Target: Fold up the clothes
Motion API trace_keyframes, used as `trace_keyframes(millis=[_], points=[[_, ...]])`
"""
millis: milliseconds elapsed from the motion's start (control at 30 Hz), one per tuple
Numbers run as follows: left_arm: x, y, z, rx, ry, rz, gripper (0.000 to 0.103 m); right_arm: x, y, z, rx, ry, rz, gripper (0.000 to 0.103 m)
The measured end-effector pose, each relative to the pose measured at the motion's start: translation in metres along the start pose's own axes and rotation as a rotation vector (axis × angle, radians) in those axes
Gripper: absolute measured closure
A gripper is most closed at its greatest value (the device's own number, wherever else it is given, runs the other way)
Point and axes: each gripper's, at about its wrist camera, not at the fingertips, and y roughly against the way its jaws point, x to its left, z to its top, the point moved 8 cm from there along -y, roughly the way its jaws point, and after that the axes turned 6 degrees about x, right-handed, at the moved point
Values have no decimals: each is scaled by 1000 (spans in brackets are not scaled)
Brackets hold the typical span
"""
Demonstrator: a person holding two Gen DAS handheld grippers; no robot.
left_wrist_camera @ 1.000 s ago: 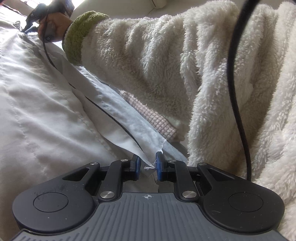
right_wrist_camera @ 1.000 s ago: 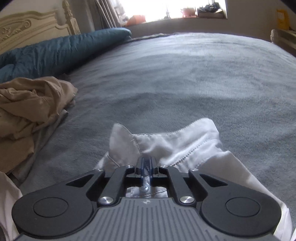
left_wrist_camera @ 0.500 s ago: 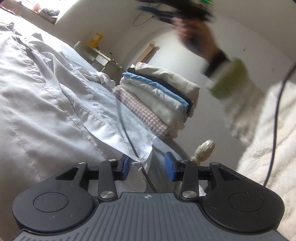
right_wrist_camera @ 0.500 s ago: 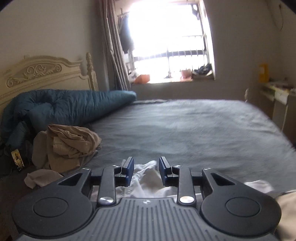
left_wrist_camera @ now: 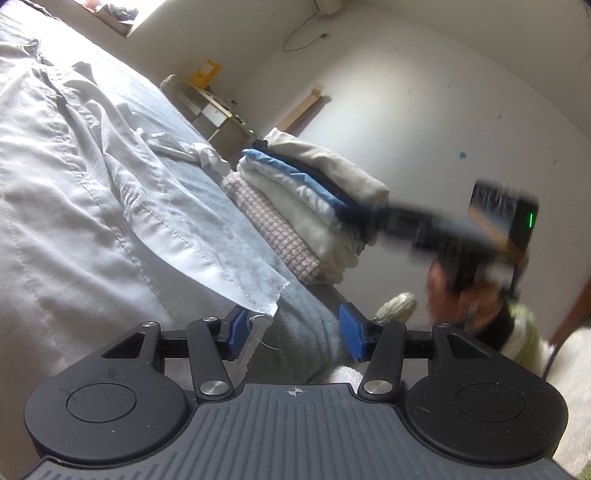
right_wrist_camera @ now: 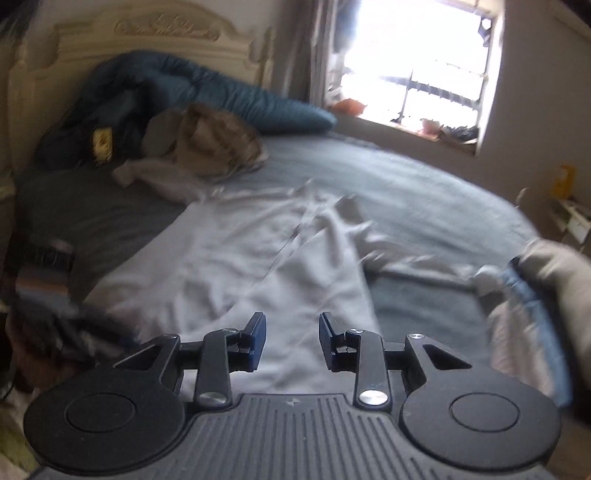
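Observation:
A white shirt (left_wrist_camera: 92,206) lies spread out on the grey bed. Its hem corner (left_wrist_camera: 264,308) rests against the left blue pad of my left gripper (left_wrist_camera: 295,328), whose jaws are opening; the pads do not press on the cloth. In the right wrist view my right gripper (right_wrist_camera: 291,339) hovers open over the shirt (right_wrist_camera: 258,266), with nothing between its fingers. The left wrist view shows that right gripper (left_wrist_camera: 373,218) as a blur, held by a hand (left_wrist_camera: 447,291) in front of the folded stack.
A stack of folded clothes (left_wrist_camera: 303,206) sits at the bed's edge, also blurred at the right (right_wrist_camera: 535,295). Crumpled beige clothes (right_wrist_camera: 218,144) and a teal duvet (right_wrist_camera: 229,96) lie by the headboard (right_wrist_camera: 155,33). A desk (left_wrist_camera: 218,110) stands beyond the bed.
Both grippers opened and let go of the shirt. The right gripper swung from the collar end back toward the folded stack, and the fleece sleeve left the left view. The left hand rose slightly.

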Motion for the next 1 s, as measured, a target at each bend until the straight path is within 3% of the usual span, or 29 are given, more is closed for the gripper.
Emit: trace_keyframes(millis=[167, 300, 433, 500, 567, 667, 800, 900, 1000], points=[[-1, 0, 2, 20, 6, 30, 51, 50, -28, -44, -9, 173, -4, 69], [-4, -2, 8, 18, 27, 36, 51, 70, -36, -52, -46, 284, 50, 69], [-9, -7, 14, 5, 42, 16, 51, 73, -46, -54, -86, 308, 26, 73], [-9, -10, 17, 3, 50, 10, 51, 67, -45, -52, -118, 247, 24, 79], [-9, -13, 21, 2, 56, 8, 51, 56, -42, -50, -139, 162, 22, 95], [-6, -16, 26, -9, 72, 6, 51, 30, -36, -46, -176, 12, -15, 102], [9, -17, 39, -33, 105, 37, 51, -13, -23, -46, -254, -260, 31, 102], [32, -12, 63, -78, 136, 107, 51, -46, -19, -48, -314, -464, 102, 102], [71, -6, 105, -135, 201, 206, 51, -66, -24, -51, -340, -563, 137, 102]])
